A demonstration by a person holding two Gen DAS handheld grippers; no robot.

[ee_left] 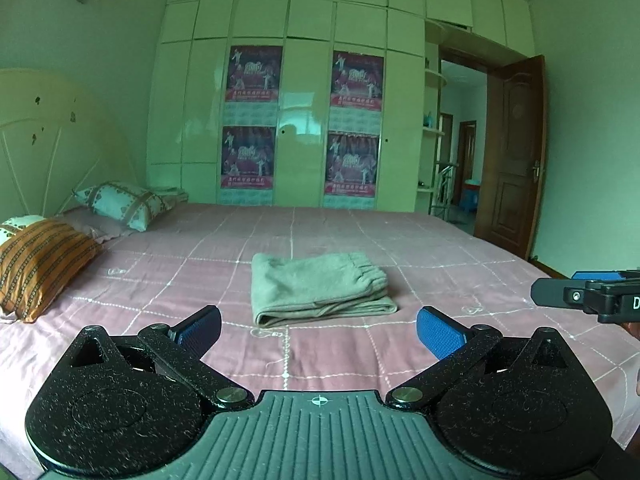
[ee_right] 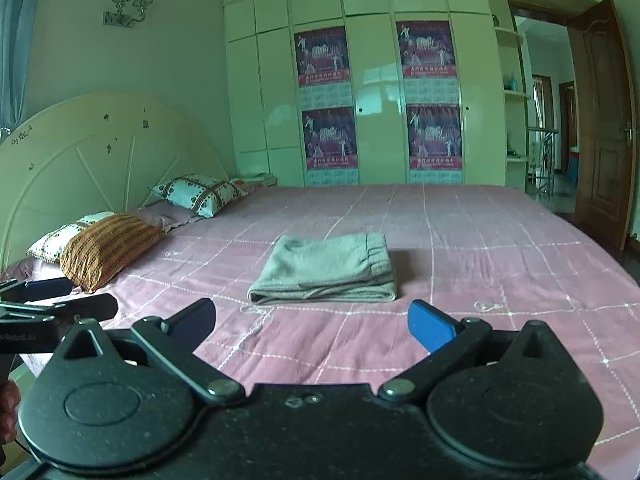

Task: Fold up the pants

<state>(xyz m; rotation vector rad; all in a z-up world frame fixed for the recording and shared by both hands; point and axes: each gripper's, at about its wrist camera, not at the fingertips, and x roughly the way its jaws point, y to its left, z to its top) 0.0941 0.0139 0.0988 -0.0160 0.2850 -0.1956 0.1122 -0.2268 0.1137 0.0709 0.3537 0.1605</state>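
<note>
Grey pants (ee_left: pixel 320 286) lie folded into a compact stack on the pink bed, waistband at the right; they also show in the right wrist view (ee_right: pixel 326 270). My left gripper (ee_left: pixel 319 328) is open and empty, held above the bed just in front of the pants. My right gripper (ee_right: pixel 312 320) is open and empty too, in front of the pants and apart from them. The right gripper shows at the right edge of the left wrist view (ee_left: pixel 588 294); the left gripper shows at the left edge of the right wrist view (ee_right: pixel 52 300).
The pink checked bedspread (ee_left: pixel 400 360) covers a wide bed. Pillows lie at the left by the headboard: an orange striped one (ee_left: pixel 38 264) and a patterned white one (ee_left: pixel 124 202). A white wardrobe (ee_left: pixel 296 100) stands behind the bed; a brown door (ee_left: pixel 512 152) stands open at the right.
</note>
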